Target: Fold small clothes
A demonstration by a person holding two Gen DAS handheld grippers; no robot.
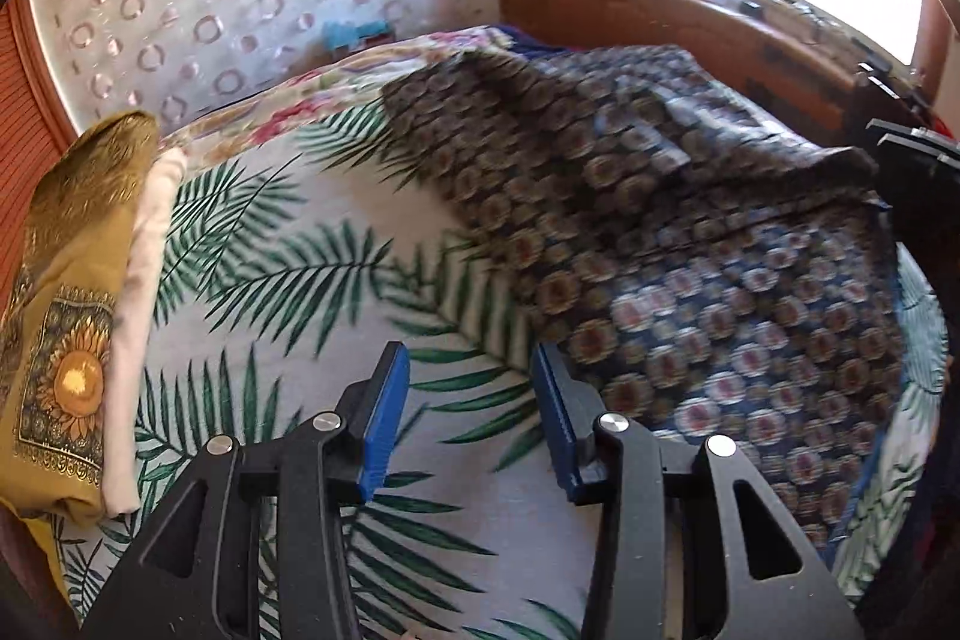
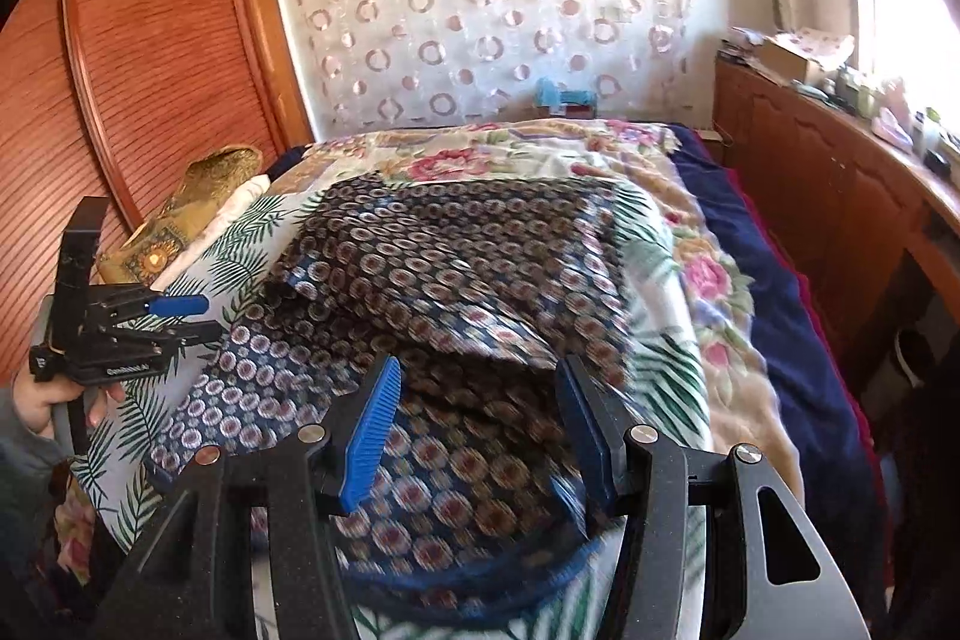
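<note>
Patterned garment [image 2: 456, 280] lengthwise along the bed [image 2: 690, 232], partly folded over itself

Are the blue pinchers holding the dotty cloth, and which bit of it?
No. The left gripper is open over the bedspread, and the right gripper is open above the patterned cloth, with nothing pinched.

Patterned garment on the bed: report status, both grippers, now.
Left gripper open, fingers empty over the palm-print sheet. Right gripper open above the patterned garment, part-folded, not gripped. Folded stack at bed edge, clear of work.
</note>
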